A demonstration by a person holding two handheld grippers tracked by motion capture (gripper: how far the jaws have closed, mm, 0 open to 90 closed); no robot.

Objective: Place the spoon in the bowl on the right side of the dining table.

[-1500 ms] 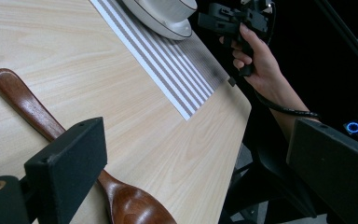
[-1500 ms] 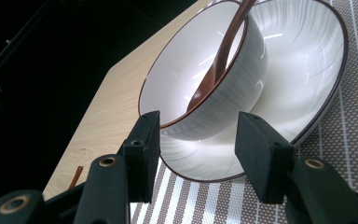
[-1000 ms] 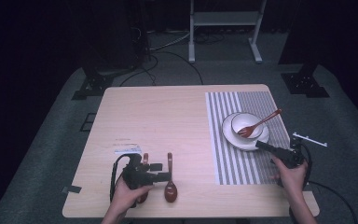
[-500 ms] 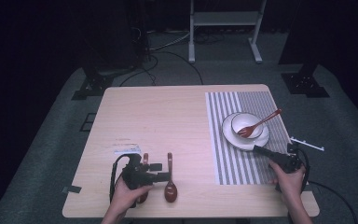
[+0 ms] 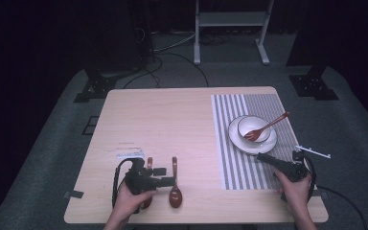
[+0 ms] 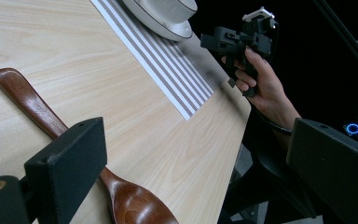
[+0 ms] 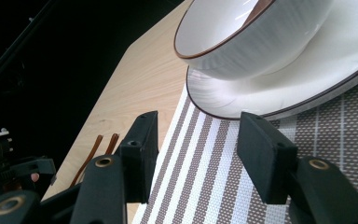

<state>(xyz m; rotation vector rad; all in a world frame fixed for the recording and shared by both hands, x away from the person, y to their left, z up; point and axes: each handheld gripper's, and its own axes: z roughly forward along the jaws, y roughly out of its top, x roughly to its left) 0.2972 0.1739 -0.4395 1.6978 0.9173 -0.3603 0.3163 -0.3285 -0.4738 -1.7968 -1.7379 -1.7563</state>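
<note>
Wooden table (image 5: 172,115), spoon (image 6: 51,126) between open left gripper (image 6: 200,172) fingers (image 6: 70,172)

3 cams: 1 fixed overhead, 2 riding the grippers.

High view looks fwd and down on the whole table (image 5: 172,120), far off. Left gripper view sits low near the table's front edge, facing across toward the striped mat (image 6: 168,60). Right gripper view is close-up at the mat, facing the bowl (image 7: 261,37). All share mat and bowl.
</note>
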